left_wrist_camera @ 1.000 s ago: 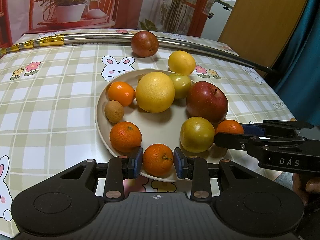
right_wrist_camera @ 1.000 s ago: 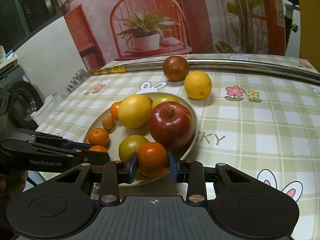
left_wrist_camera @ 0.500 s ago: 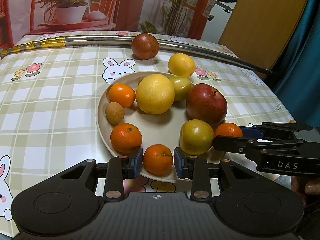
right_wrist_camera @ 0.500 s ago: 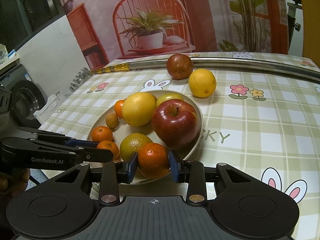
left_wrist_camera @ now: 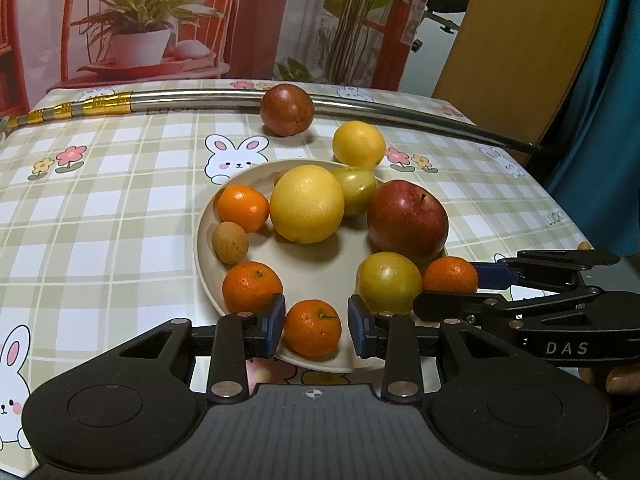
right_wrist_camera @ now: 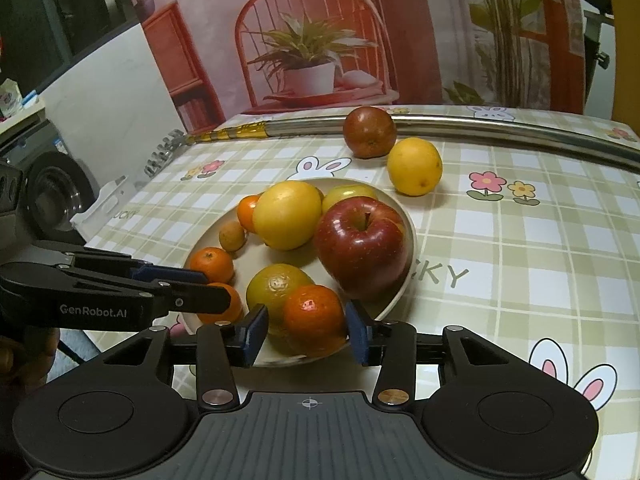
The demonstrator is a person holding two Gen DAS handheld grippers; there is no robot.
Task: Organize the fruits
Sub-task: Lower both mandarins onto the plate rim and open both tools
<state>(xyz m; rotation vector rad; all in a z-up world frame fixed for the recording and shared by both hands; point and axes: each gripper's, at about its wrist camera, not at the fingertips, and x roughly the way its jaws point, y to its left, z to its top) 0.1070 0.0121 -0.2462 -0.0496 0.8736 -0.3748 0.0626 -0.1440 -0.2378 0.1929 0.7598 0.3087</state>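
A beige plate (left_wrist_camera: pixel 316 264) holds a red apple (left_wrist_camera: pixel 407 219), a big yellow citrus (left_wrist_camera: pixel 307 203), two green-yellow fruits, a small brown fruit and several tangerines. My left gripper (left_wrist_camera: pixel 316 322) is open around a tangerine (left_wrist_camera: pixel 312 327) resting on the plate's near rim, with gaps on both sides. My right gripper (right_wrist_camera: pixel 306 330) is open around another tangerine (right_wrist_camera: pixel 315 319) on the plate (right_wrist_camera: pixel 408 240), its left pad clear of the fruit. A dark red fruit (left_wrist_camera: pixel 287 109) and a yellow lemon (left_wrist_camera: pixel 359 145) lie on the table behind the plate.
The table has a checked bunny tablecloth (left_wrist_camera: pixel 100 208). A metal pole (left_wrist_camera: pixel 192 98) lies along its far edge. Each gripper shows in the other's view: the right one (left_wrist_camera: pixel 500 280) and the left one (right_wrist_camera: pixel 168 280).
Both grippers have opened a little wider around their tangerines and drawn back slightly. The tangerines now rest on the plate.
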